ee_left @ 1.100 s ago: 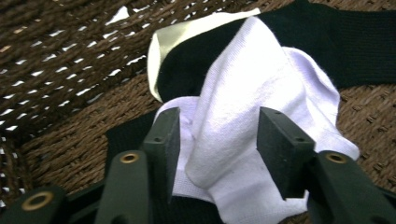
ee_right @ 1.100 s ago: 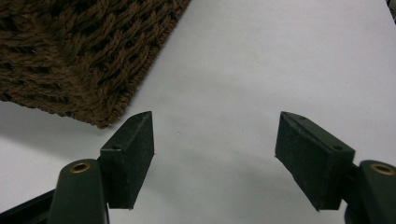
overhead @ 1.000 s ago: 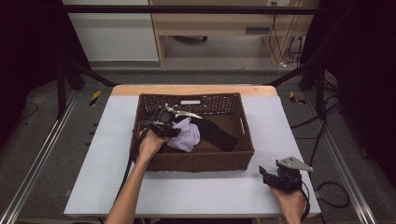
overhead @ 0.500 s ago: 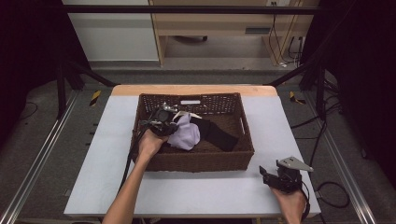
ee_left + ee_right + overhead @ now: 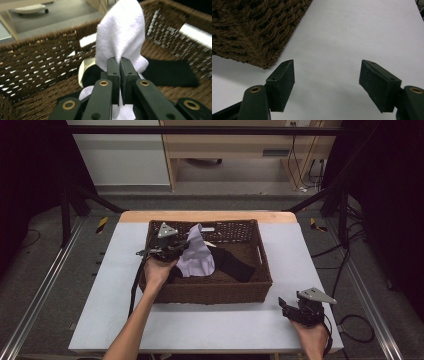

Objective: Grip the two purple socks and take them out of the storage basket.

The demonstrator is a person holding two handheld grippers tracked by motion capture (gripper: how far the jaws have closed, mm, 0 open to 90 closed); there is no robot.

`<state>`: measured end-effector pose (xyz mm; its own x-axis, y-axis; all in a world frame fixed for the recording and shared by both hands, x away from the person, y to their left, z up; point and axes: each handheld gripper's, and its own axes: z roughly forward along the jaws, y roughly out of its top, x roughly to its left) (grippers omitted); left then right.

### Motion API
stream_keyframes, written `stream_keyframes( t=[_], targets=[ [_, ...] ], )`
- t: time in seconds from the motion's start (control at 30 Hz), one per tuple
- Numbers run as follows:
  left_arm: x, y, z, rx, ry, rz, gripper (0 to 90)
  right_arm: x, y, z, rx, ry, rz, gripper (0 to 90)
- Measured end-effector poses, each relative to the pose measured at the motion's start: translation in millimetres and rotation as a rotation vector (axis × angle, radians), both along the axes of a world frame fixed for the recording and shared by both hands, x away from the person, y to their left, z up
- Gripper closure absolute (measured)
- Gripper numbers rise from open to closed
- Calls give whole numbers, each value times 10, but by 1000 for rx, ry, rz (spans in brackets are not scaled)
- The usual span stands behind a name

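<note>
We log a brown wicker basket (image 5: 215,292) at the centre of the white bench (image 5: 100,320). The left tongs (image 5: 181,246) sit over the basket's 10 o'clock corner, held by the person's left hand (image 5: 159,270). In the left gripper view we see their jaws pressed together on a fold of white cloth (image 5: 121,37), which rises above the tips in a peak; the same cloth (image 5: 196,257) reads pale lilac from the high view and drapes down into the basket's left half. A black cloth (image 5: 232,264) lies flat on the basket floor, at 3 o'clock from the white one and touching it. The right tongs (image 5: 286,306) rest on the bench at 5 o'clock from the basket, near its corner; their jaws stand wide apart with bare bench between them (image 5: 325,82).
</note>
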<state>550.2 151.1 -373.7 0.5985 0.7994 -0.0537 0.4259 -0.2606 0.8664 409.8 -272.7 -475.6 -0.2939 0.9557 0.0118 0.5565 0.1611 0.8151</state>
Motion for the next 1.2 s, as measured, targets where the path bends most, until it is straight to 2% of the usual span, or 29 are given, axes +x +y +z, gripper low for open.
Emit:
stream_keyframes(
  t=[0.1,0.13,0.2,0.23,0.37,0.57,0.6,0.73,0.9,0.93,1.2],
  targets=[
    [-116,22,110,-44,-46,-8,865,-3,2,1,-1,0,0,286],
    [-116,22,110,-44,-46,-8,865,-3,2,1,-1,0,0,286],
    [-226,43,204,-65,-78,-20,865,-3,-2,0,-7,-5,0,286],
    [-226,43,204,-65,-78,-20,865,-3,-2,0,-7,-5,0,286],
    [-376,94,290,-81,-88,-28,865,-10,-7,1,-4,-2,-4,287],
    [-688,247,455,-123,-136,-48,865,-18,-17,4,-4,-5,-8,288],
    [-688,247,455,-123,-136,-48,864,-18,-17,4,-4,-5,-8,288],
    [-912,330,567,-133,-175,-78,864,-21,-19,4,-5,-6,-8,289],
    [-1084,380,616,-135,-186,-102,864,-27,-21,5,-2,-3,-11,289],
    [-1153,397,625,-137,-188,-119,864,-31,-23,4,-2,-3,-10,289],
    [-1378,449,660,-148,-203,-158,864,-37,-32,1,-1,-7,-12,290]
  ],
)
